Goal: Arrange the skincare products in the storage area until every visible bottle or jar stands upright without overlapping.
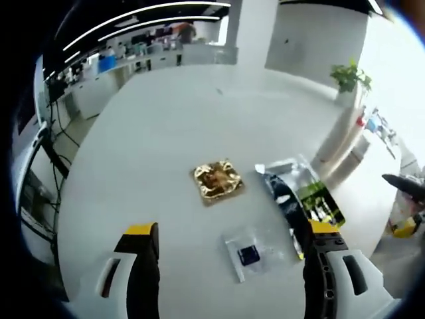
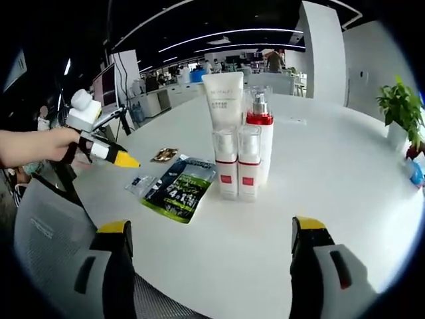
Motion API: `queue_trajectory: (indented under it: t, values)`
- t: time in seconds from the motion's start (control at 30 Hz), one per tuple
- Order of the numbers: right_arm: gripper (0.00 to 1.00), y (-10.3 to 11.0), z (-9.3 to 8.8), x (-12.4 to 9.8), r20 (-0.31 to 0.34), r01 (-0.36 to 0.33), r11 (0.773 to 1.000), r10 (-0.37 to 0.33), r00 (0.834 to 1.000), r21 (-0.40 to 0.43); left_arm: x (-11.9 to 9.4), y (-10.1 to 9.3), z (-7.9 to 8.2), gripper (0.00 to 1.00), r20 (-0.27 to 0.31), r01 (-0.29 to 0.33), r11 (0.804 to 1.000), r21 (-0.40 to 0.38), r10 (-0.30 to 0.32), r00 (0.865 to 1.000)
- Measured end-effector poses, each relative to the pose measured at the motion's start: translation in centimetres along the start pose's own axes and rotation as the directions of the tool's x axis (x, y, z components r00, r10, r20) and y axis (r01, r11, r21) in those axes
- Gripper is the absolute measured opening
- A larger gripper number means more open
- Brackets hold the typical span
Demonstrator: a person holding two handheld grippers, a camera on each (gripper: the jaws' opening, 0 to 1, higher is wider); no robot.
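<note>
— Jaws first: how do they stand?
— Both spread wide with nothing between them, on the left gripper [image 1: 229, 249] and the right gripper [image 2: 209, 242] alike.
— What lies nearest on the white table [image 2: 332, 173]?
— In the left gripper view, a small clear sachet [image 1: 247, 254], beyond it a gold packet [image 1: 216, 181], and to the right a silvery-green pouch [image 1: 302, 193].
— And the skincare?
— In the right gripper view, two small pump bottles [image 2: 238, 163] stand upright side by side, touching, mid-table. Just behind them, a red-collared pump bottle [image 2: 260, 126] and a white tube [image 2: 223, 100], also upright. The pouch lies flat to their left.
— Farther off?
— A potted plant [image 2: 400, 106], far right.
</note>
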State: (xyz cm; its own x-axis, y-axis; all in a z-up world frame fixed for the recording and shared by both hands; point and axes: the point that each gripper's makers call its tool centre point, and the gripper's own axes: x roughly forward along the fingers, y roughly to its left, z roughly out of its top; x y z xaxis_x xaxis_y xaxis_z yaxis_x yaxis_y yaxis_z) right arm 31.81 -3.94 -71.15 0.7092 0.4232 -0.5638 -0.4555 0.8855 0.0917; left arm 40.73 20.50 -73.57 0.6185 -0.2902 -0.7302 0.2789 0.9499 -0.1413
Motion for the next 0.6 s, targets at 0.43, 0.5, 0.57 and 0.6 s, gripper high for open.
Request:
queue_trajectory:
  t: [0.43, 0.5, 0.57, 0.6]
  values:
    - [1.0, -0.1, -0.3, 0.1, -0.012, 0.0, 1.0, 0.001, 1.0, 0.017, 4.8, 0.8, 2.5, 0.77, -0.035, -0.049, 0.999, 0.016, 0.049, 0.998]
    - [1.0, -0.1, -0.3, 0.1, -0.016, 0.0, 1.0, 0.0, 1.0, 0.018, 5.4, 0.8, 2.6, 0.75, -0.044, -0.053, 0.998, 0.02, 0.054, 0.998]
    - [1.0, -0.1, -0.4, 0.1, -0.018, 0.0, 1.0, 0.0, 1.0, 0.02, 5.8, 1.0, 2.7, 0.72, -0.055, -0.07, 0.997, 0.032, 0.072, 0.996]
    - [1.0, -0.1, -0.4, 0.2, -0.019, 0.001, 1.0, 0.0, 1.0, 0.021, 6.1, 1.1, 2.7, 0.7, -0.059, -0.08, 0.996, 0.039, 0.082, 0.995]
